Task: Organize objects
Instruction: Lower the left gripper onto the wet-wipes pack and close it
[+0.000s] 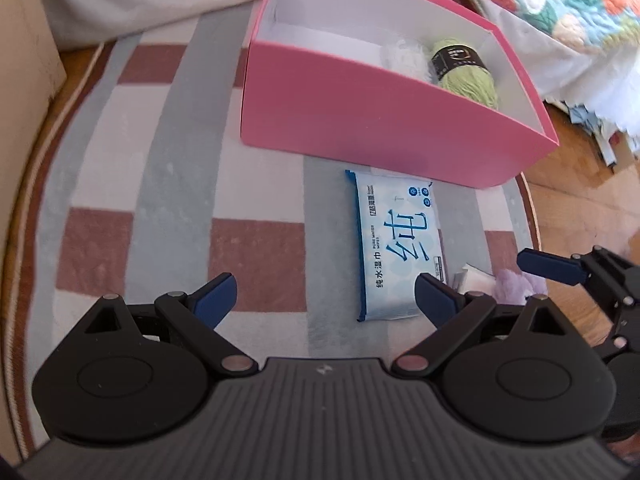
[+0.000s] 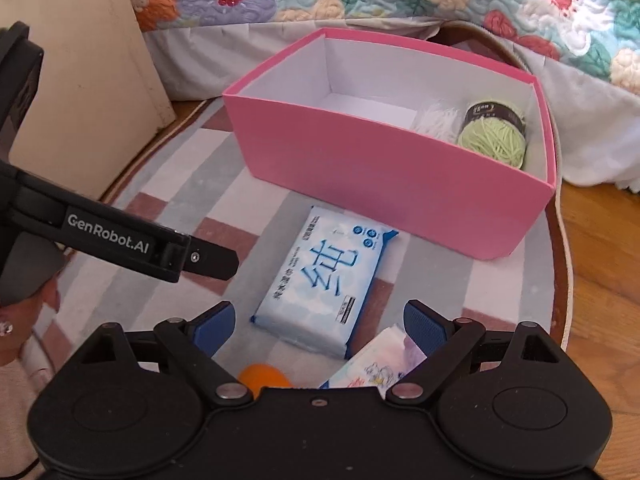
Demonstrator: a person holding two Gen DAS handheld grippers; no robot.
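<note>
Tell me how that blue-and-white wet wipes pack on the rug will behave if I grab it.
The wet wipes pack looks like a soft film pouch, so it will probably flex or sag when pinched. Its glossy wrapper may slip between the pads. It lies flat on the checked rug, so rolling seems unlikely.

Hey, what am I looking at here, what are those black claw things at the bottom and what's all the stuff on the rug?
Those are two hand-held grippers a person carries, each with a camera looking along its fingers. One picture is from the left gripper, the other from the right gripper. Both are open and hold nothing. On the checked rug sits an open pink box containing green yarn and something white and fluffy. In front of the box lies a blue-and-white pack of wet wipes. Nearer the right gripper are a smaller packet and an orange ball.
</note>
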